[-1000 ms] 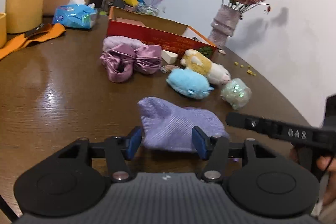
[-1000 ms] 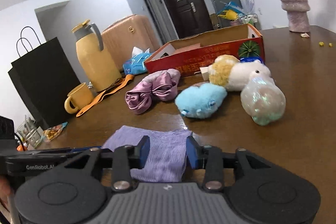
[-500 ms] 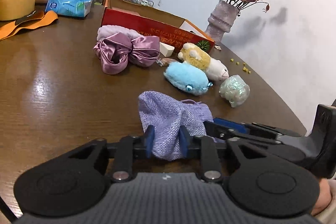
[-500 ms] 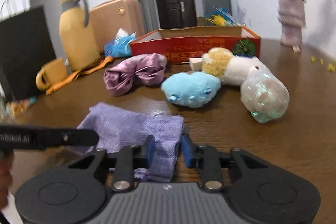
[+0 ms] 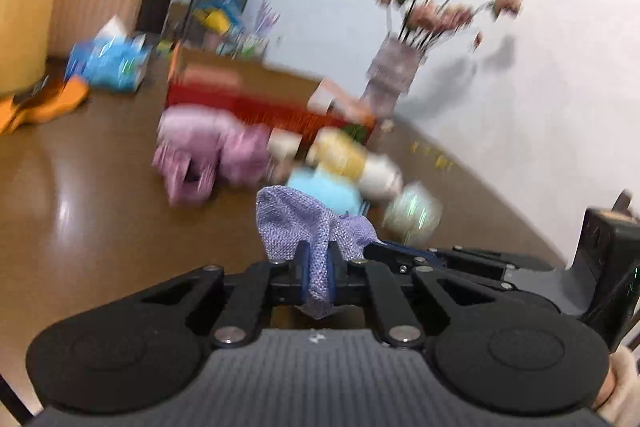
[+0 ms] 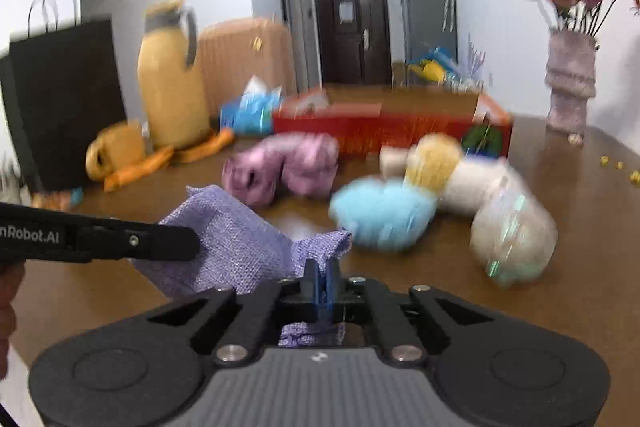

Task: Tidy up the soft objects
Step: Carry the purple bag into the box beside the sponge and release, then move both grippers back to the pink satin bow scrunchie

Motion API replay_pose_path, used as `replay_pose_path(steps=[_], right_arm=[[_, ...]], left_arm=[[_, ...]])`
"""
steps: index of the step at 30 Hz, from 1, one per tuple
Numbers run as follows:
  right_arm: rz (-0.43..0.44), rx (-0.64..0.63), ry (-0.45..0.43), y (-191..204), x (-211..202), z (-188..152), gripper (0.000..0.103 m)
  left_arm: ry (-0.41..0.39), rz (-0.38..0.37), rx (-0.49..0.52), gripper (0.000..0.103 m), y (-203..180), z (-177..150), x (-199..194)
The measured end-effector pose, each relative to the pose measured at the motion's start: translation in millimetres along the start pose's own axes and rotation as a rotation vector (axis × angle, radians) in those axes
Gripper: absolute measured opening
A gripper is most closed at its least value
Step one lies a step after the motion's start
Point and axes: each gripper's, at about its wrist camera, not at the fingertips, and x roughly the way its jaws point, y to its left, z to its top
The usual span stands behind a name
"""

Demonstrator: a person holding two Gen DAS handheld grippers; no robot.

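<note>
You had both grippers pinched onto the same lilac cloth bag (image 5: 298, 223), one at each end of its near edge. The left gripper (image 5: 318, 273) had just been closing and stood clamped on a fold of the fabric, which bunched up between the blue pads; the right gripper (image 6: 322, 281) had likewise just been closing and stood almost fully shut, with only a thin hem of the bag caught in it. The bag was raised off the table (image 5: 100, 219) between the two grips, sagging in the middle. My reading: a hold on two opposite points lets you spread or open limp fabric that one grip would only crumple, probably so the bag can take the other soft things. Both views were motion-blurred, so detail beyond the bag is rough. Count of soft items lying behind the bag: one pink satin bundle (image 6: 280, 171), one blue plush toy (image 6: 380, 215), one yellow-and-white plush toy (image 6: 444, 167), one pale shiny ball (image 6: 516, 243), one small white block (image 6: 392, 155). Also one red cardboard box (image 6: 392, 127) just behind them, one vase of flowers (image 6: 570, 79), one yellow jug (image 6: 172, 83), one yellow cup (image 6: 114, 153), one black paper bag (image 6: 64, 95).
</note>
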Motion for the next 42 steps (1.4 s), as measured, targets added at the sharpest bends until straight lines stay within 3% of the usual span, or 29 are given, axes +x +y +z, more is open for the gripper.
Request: replay_pose_path(steps=[6,11,14,16,18,20,21,23,24,29,32,33,34,35,36,37,40,42], right_arm=[[0.02,-0.069,-0.128,-30,25,109,0.003],[0.014,-0.077,-0.048,-63,127,201,0.003],[0.014,-0.018,0.078,-84,202,222,0.003],[-0.021,-0.045,0.145,-87,243,220,0.003],[-0.035,-0.057,0.205,-86,270,212,0.004],[-0.009,-0.061,0.263,-82,288,204,0.006],[0.005,-0.064,0.275,-79,293,200,0.011],[0.045,-0.051,0.293,-77,297,194,0.018],[0.045,-0.047,0.282,-78,297,193,0.024],[-0.006,-0.063,0.216,-81,266,209,0.026],[-0.036,-0.079,0.147,-89,223,234,0.037],[-0.055,-0.095,0.115,-92,204,242,0.045],[-0.078,-0.109,0.081,-96,185,249,0.057],[-0.099,-0.117,0.048,-99,167,253,0.066],[-0.129,-0.124,0.001,-103,146,256,0.085],[-0.156,-0.129,-0.051,-107,129,256,0.096],[-0.212,-0.149,-0.271,-116,71,237,0.099],[-0.229,-0.139,-0.342,-119,46,225,0.101]], left_arm=[[-0.091,-0.018,0.05,0.009,9,117,44],[-0.013,0.105,0.036,0.009,47,192,140],[0.082,0.179,0.012,0.009,76,200,196],[0.131,0.248,0.042,0.011,86,193,218],[0.15,0.289,0.085,0.013,92,184,227],[0.157,0.292,0.114,0.027,97,178,227],[0.156,0.294,0.115,0.033,101,177,224],[0.153,0.292,0.116,0.035,106,178,217],[0.147,0.293,0.111,0.035,108,180,214],[0.098,0.323,0.113,0.038,97,194,187],[0.039,0.34,0.134,0.05,78,209,161],[0.012,0.357,0.136,0.062,71,212,149],[-0.022,0.377,0.125,0.08,64,214,137],[-0.069,0.383,0.107,0.085,57,215,122],[-0.119,0.379,0.1,0.09,50,213,108],[-0.169,0.383,0.101,0.095,42,210,95],[-0.31,0.418,0.141,0.101,19,193,69],[-0.362,0.441,0.174,0.101,5,184,58]])
